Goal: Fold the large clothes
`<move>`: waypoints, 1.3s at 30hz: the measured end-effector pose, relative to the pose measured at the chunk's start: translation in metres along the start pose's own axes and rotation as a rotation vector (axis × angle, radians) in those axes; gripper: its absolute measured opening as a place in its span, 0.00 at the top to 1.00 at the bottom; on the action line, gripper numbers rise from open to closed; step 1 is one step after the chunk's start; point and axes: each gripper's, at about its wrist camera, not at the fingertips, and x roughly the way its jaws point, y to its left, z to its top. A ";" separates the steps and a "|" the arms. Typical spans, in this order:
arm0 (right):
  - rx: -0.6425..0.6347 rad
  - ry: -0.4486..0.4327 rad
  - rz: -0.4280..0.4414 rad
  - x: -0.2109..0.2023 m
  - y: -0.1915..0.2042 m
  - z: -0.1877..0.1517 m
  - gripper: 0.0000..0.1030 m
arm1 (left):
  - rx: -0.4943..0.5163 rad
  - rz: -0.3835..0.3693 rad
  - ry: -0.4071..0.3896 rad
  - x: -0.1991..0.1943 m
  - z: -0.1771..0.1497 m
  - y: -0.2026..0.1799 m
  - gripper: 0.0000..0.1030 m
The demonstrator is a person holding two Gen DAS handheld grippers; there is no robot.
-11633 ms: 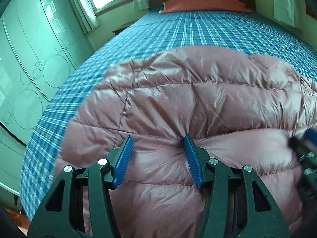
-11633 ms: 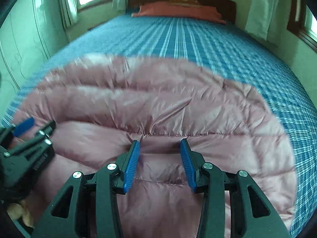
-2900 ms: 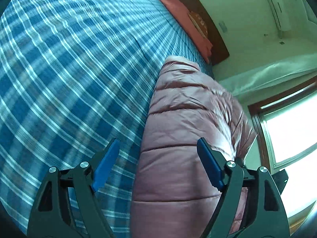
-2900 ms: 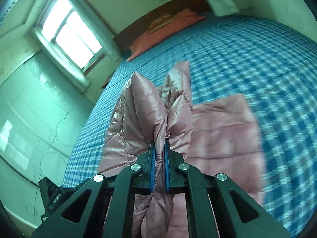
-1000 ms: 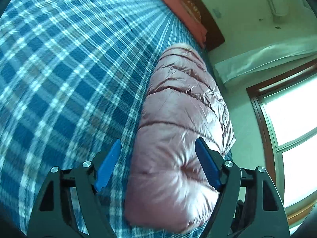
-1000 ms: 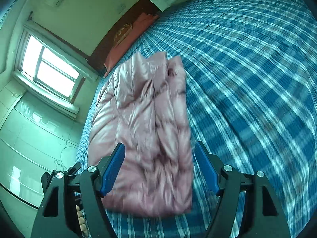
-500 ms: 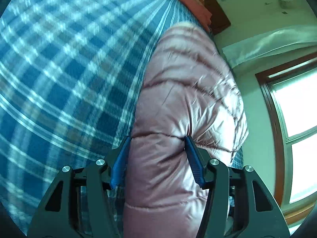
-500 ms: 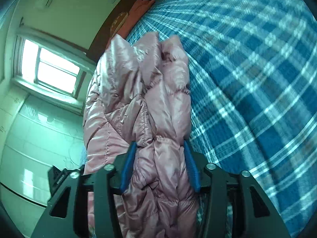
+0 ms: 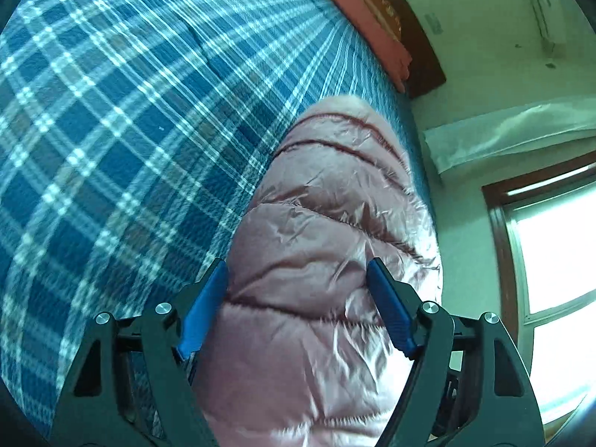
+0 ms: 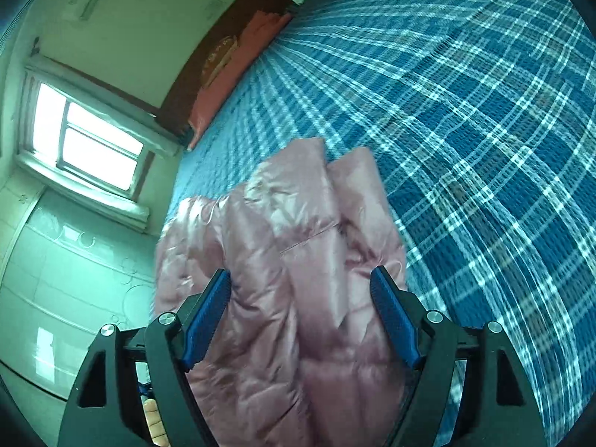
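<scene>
A pink quilted puffer jacket (image 9: pixel 327 205) lies folded into a long thick bundle on the blue plaid bed (image 9: pixel 111 111). My left gripper (image 9: pixel 296 309) straddles the bundle's near end; its jaws are opening and the blue pads stand beside the padding without squeezing it. From the other side, the right wrist view shows the same jacket (image 10: pixel 298 216) with its loose layered edges uppermost. My right gripper (image 10: pixel 301 311) also straddles it, jaws opening, with the fabric bulging between the pads but not pinched.
The bed (image 10: pixel 484 111) stretches wide beside the jacket. A red pillow (image 9: pixel 354 7) lies at the dark headboard. Windows (image 9: pixel 551 260) (image 10: pixel 85 138) and a pale wardrobe (image 10: pixel 56 298) line the walls. A person's fingers (image 10: pixel 154 421) show under the right gripper.
Both grippers closed in on the jacket and squeezed its ends half a second ago. Now both have spread wide again and the bundle rests on the bed between their pads.
</scene>
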 end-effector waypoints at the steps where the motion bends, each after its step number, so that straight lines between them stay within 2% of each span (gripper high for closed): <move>1: 0.018 0.001 0.002 0.005 -0.005 0.001 0.26 | -0.008 0.015 0.014 0.005 0.001 0.002 0.24; 4: 0.038 -0.007 0.030 0.012 -0.016 -0.007 0.26 | -0.051 0.014 0.059 0.018 0.002 0.013 0.21; 8: 0.008 -0.005 0.026 0.005 -0.016 -0.018 0.27 | -0.024 0.016 0.043 0.021 0.000 0.013 0.18; 12: 0.002 0.015 0.068 0.011 -0.016 -0.026 0.45 | 0.005 0.021 0.024 0.022 -0.001 0.010 0.17; 14: 0.003 0.019 0.090 0.011 -0.017 -0.028 0.51 | 0.022 0.025 0.011 0.020 -0.002 0.010 0.23; 16: 0.012 0.021 0.116 0.013 -0.018 -0.030 0.57 | 0.033 0.013 0.015 0.022 -0.006 0.008 0.37; 21: 0.024 0.019 0.149 0.021 -0.021 -0.029 0.63 | 0.018 -0.006 0.019 0.024 -0.003 0.009 0.53; 34: 0.006 -0.022 0.169 0.008 -0.022 -0.044 0.73 | 0.090 0.034 -0.034 0.019 -0.011 -0.007 0.69; 39: -0.037 -0.067 0.162 -0.008 -0.007 -0.052 0.79 | 0.111 0.034 -0.054 0.007 -0.013 -0.013 0.77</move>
